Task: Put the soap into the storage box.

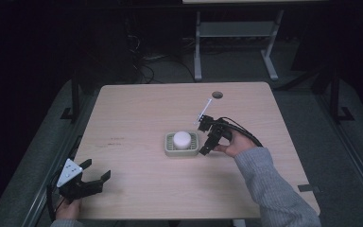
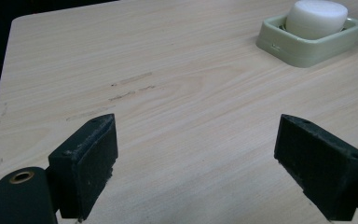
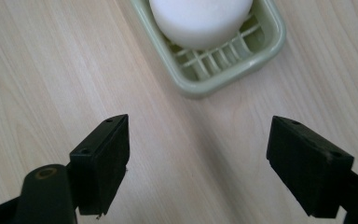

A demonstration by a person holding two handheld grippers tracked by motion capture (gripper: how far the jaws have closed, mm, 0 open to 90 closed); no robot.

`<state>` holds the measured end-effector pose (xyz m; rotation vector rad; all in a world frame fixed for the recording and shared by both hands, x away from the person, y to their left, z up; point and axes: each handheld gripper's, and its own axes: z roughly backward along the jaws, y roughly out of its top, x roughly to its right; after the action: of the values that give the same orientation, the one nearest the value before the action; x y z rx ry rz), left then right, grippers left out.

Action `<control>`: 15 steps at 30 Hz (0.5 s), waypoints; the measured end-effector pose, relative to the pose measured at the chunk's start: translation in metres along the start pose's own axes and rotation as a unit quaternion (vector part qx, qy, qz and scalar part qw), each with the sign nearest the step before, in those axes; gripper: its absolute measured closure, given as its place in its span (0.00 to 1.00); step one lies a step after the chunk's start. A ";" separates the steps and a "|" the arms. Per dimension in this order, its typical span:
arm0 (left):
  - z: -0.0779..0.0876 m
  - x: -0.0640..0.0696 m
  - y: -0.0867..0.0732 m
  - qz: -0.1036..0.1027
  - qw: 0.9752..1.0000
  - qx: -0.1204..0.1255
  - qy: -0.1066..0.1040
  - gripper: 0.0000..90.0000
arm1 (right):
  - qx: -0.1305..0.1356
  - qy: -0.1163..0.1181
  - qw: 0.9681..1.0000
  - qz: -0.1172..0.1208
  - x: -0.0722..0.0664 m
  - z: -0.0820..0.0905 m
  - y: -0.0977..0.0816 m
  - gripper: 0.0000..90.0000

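One white soap (image 1: 181, 139) in one green dish (image 1: 168, 149); both grippers' jaws spread, empty.

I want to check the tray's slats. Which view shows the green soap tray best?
The right gripper view: the green soap tray is close, seen from above, its slats visible beside the white soap. The left gripper view gives a side-on look; the high view shows it small.

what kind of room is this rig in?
Probably a lab or workshop, not a home: a bare wooden table on a dark floor, cables trailing behind it, and a metal bench frame beyond. A soap dish holding white soap is the lone prop.
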<state>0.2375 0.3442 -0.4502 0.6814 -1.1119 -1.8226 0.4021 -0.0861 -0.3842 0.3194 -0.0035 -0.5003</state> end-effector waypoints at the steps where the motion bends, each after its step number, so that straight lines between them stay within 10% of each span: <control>1: 0.000 0.000 0.000 0.000 1.000 0.000 0.000 0.14 | 0.000 0.000 1.000 -0.003 0.000 0.000 -0.002 0.23; 15: 0.000 0.000 0.000 -0.004 1.000 -0.005 -0.001 0.14 | 0.007 -0.001 1.000 -0.022 0.002 0.000 -0.031 0.23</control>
<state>0.2377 0.3436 -0.4503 0.6789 -1.1036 -1.8344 0.3890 -0.1129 -0.3934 0.3335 -0.0015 -0.5441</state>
